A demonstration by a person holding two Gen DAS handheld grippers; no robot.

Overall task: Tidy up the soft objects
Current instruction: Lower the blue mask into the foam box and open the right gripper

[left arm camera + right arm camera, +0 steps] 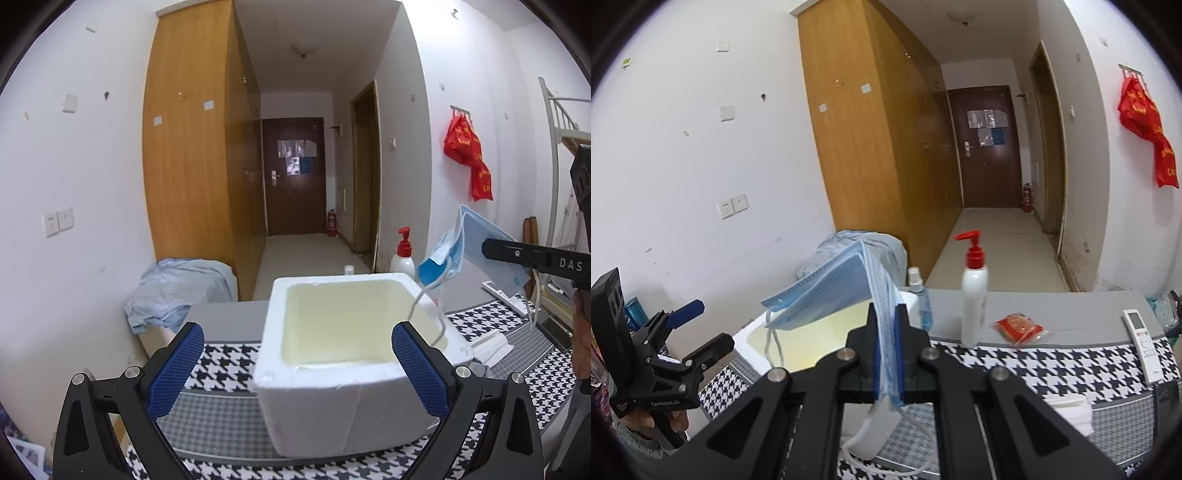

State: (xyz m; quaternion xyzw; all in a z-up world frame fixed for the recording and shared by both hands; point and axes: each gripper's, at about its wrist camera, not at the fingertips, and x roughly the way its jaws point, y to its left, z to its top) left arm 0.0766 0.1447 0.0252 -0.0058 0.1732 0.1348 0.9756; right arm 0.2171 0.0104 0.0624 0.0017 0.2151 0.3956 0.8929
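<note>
While the stack of pale blue pleated face masks (pixel 827 284) hangs clamped in the right gripper (pixel 886 332) above the white foam box (pixel 332 391) on the desk, ready to drop, the left gripper (pixel 297 369) waits nearby, fingers spread and empty.

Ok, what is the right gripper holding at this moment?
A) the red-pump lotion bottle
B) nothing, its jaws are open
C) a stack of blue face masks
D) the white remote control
C: the right gripper is shut on the blue face masks, their ear loops dangling at the white foam box, while the lotion bottle and remote control sit untouched on the table.
</note>
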